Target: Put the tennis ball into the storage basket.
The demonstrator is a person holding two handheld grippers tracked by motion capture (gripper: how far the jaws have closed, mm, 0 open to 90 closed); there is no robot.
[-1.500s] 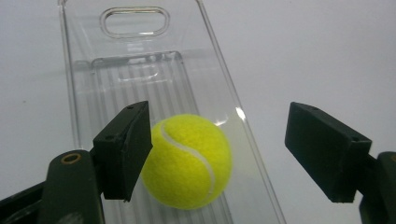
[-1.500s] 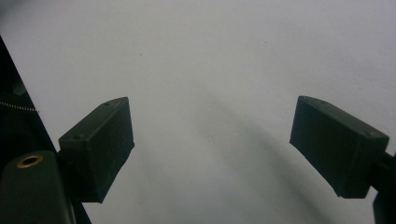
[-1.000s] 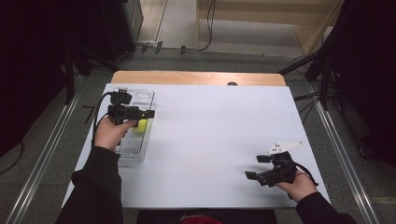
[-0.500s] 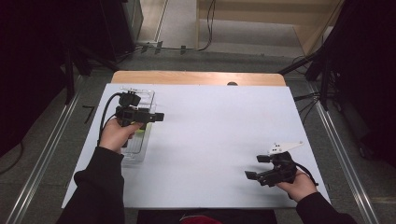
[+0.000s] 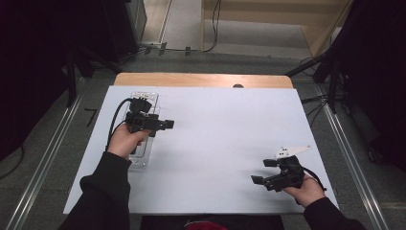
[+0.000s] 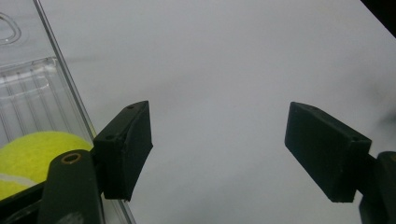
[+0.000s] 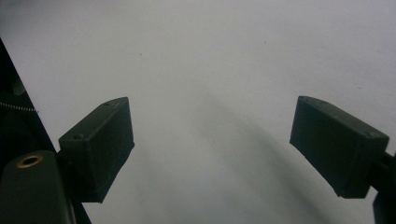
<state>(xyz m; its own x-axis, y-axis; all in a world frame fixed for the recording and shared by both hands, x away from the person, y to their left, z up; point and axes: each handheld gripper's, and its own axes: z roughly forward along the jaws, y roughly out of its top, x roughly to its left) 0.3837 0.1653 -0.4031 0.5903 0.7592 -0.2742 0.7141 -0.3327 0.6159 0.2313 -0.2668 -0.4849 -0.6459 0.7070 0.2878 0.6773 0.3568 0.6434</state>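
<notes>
Hovering beside the yellow-green tennis ball (image 6: 32,156) in the clear plastic tray (image 5: 141,160), empty wide-open jaws of left gripper (image 5: 168,124) must be lowered around it; right gripper (image 5: 261,171) idle, parted, empty.

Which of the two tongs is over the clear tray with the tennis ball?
The left tongs, at the clear tray holding the tennis ball. The right tongs sit over bare white table, far from it.
</notes>
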